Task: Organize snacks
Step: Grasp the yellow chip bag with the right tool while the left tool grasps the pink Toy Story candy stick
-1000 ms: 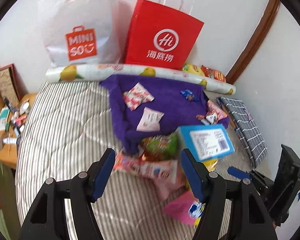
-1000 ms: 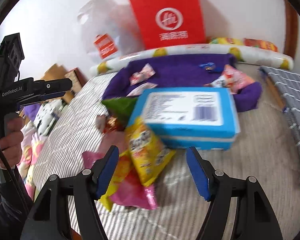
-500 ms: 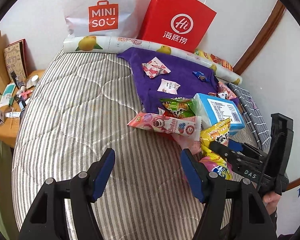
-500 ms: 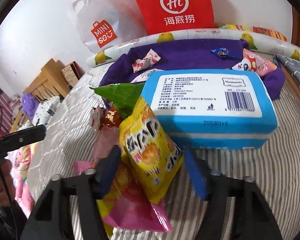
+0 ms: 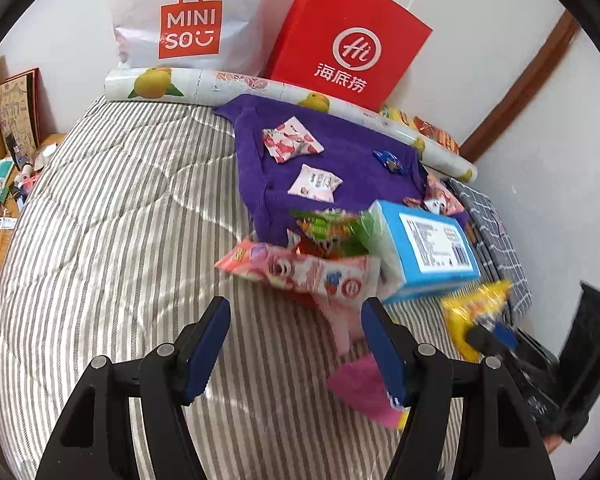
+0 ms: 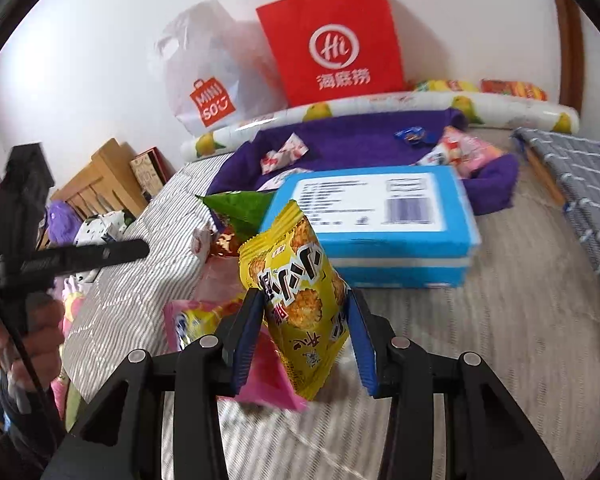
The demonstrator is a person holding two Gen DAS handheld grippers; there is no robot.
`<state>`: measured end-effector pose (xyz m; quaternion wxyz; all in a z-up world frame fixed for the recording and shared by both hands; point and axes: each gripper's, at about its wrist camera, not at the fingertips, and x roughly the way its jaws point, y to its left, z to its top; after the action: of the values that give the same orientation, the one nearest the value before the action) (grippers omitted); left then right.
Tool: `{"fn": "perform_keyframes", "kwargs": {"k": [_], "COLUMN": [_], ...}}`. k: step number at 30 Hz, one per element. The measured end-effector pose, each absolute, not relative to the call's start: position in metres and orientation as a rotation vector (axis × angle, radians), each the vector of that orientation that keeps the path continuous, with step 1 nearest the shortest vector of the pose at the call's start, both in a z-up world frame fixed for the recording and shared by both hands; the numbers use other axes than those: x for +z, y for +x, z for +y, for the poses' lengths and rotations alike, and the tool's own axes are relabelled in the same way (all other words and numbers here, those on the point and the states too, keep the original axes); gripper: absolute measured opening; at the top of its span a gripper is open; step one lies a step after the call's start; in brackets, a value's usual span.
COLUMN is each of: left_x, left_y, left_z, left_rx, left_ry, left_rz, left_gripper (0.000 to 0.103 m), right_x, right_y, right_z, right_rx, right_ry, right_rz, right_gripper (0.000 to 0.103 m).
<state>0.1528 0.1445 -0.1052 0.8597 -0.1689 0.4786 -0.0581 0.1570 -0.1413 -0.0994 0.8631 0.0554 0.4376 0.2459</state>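
Observation:
My right gripper (image 6: 303, 296) has its jaws closing on a yellow snack bag (image 6: 292, 264), blue pads pressing both sides, the bag upright in front of a blue tissue pack (image 6: 380, 216). In the left wrist view the yellow snack bag (image 5: 476, 304) shows blurred at the right gripper (image 5: 496, 332). My left gripper (image 5: 295, 308) stands open over the striped mattress (image 5: 120, 220), nothing between its fingers. Just beyond it lie a pink strawberry snack pack (image 5: 300, 272), a green bag (image 5: 328, 224) and a pink packet (image 5: 364, 384).
A purple cloth (image 5: 328, 152) holds small snack packets. Against the wall stand a red paper bag (image 5: 348, 40), a white Miniso bag (image 5: 188, 20) and a fruit-print roll (image 5: 220, 84). A grey checked cloth (image 5: 496, 240) lies right; a cluttered wooden bedside table (image 5: 4, 208) is left.
My right gripper's jaws came together on the yellow snack bag and raised it off the pile. The left gripper sank a little toward the mattress, still open.

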Motion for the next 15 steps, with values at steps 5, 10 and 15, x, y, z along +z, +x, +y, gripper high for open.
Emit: {"fn": "perform_keyframes", "kwargs": {"k": [5,10,15], "left_x": [-0.114,-0.135,-0.149], "left_y": [0.175,0.197,0.212], "left_z": [0.148,0.157,0.154], "left_rx": [-0.102,-0.047,-0.021], "left_ry": [-0.407,-0.499,-0.512], "left_rz": [1.025,1.087,1.136], "left_gripper": [0.066,0.066,0.066], "right_x": [-0.103,-0.116,-0.128], "right_y": [0.153,0.156,0.158], "right_z": [-0.175,-0.202,-0.22], "right_rx": [0.445,0.371,0.332], "right_ry": [0.104,0.099,0.112], "right_rz": [0.91,0.927,0.943], "right_gripper": [0.043,0.043,0.043]}}
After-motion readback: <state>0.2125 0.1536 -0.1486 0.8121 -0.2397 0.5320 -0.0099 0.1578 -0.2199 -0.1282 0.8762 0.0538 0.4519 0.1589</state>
